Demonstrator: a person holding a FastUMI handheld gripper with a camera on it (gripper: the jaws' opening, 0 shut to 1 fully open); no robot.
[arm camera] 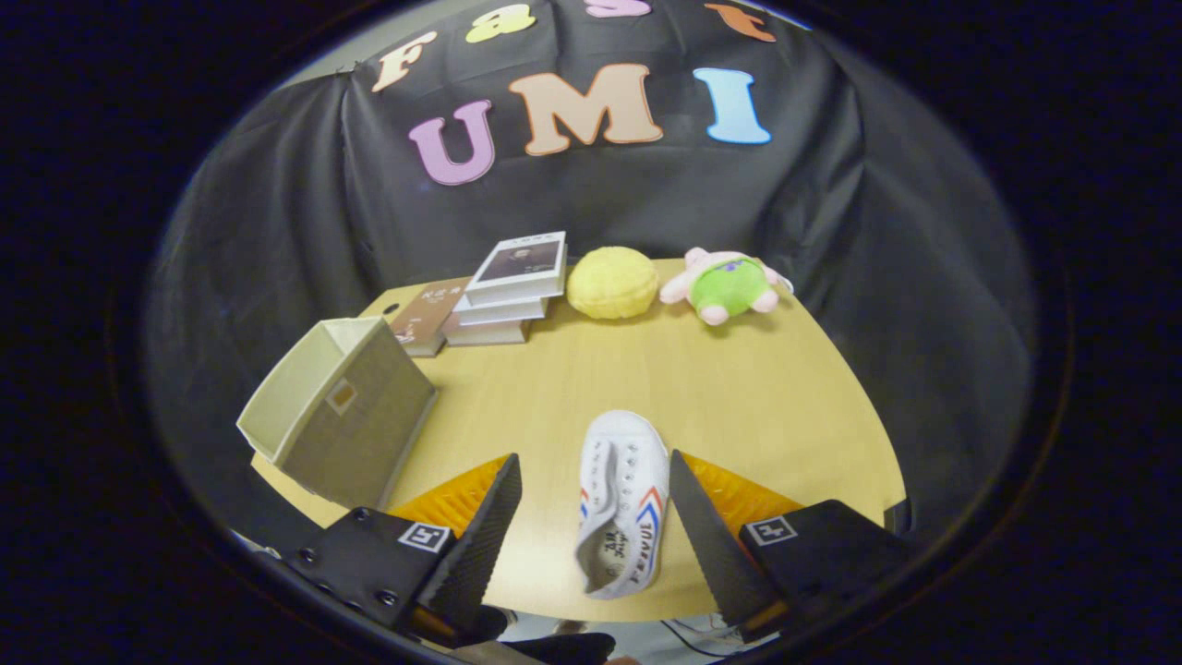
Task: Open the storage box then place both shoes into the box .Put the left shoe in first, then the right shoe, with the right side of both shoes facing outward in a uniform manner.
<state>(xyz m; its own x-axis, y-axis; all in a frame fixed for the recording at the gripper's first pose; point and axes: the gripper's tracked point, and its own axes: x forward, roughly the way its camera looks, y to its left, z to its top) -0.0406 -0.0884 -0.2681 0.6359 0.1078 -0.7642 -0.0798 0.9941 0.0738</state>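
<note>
The gripper (596, 499) hangs over the near edge of the wooden table (739, 388) with its 2 fingers spread wide, gripping nothing. Between them lies 1 white canvas shoe (623, 499) with red and blue chevrons on its side, toe pointing away from the gripper and heel opening nearest it. Neither finger touches it; there is a gap on both sides, narrower on the right.

The storage box (346, 411), a grey fabric cube, sits ahead and to the left of the left finger, tipped so that its open mouth faces up and away to the left. It looks already open, so I judge the step in hand to be picking up this shoe. I cannot tell from here whether it is the left or the right shoe, and that matters for the order.

To do it well, I would lower the fingers evenly down both sides of the shoe near its middle, close on the canvas walls rather than the laces, and lift level so the chevron side can be set facing outward.

Beyond the shoe, well apart from it, stand a stack of books (508, 291), a yellow plush ball (611, 283) and a pink and green plush toy (728, 284).
</note>
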